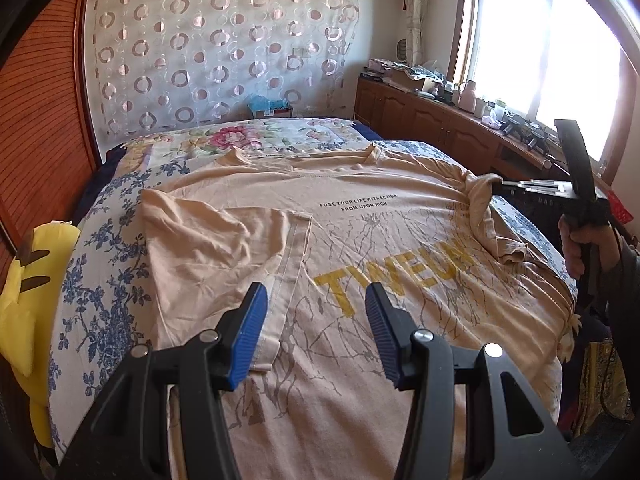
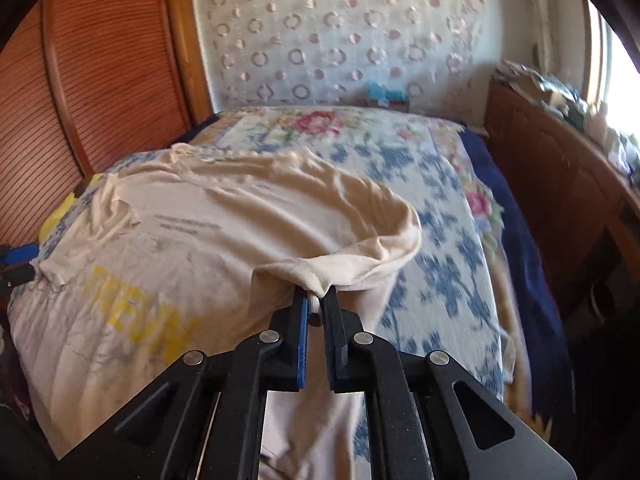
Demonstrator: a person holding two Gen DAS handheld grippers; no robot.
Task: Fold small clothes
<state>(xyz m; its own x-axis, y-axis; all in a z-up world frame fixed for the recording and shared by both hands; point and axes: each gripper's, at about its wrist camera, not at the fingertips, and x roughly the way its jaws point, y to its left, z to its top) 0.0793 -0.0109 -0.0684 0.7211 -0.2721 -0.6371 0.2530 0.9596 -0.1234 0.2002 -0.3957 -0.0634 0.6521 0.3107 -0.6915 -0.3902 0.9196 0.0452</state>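
A beige T-shirt [image 1: 360, 232] with yellow letters lies spread on the bed, its left sleeve folded in over the body. My left gripper [image 1: 316, 300] is open and empty just above the shirt's lower middle, beside the folded sleeve's hem. My right gripper [image 2: 316, 300] is shut on the shirt's right sleeve [image 2: 344, 268] and holds it lifted off the bed; the shirt [image 2: 200, 232] stretches away to the left. In the left wrist view the right gripper [image 1: 500, 184] shows at the right edge with the bunched sleeve.
The bed has a blue floral sheet [image 1: 104, 248] and a pink flowered blanket [image 1: 248, 140] at the far end. A yellow plush toy [image 1: 24, 292] lies at the left edge. A wooden cabinet [image 1: 432, 120] with clutter runs along the right under the window.
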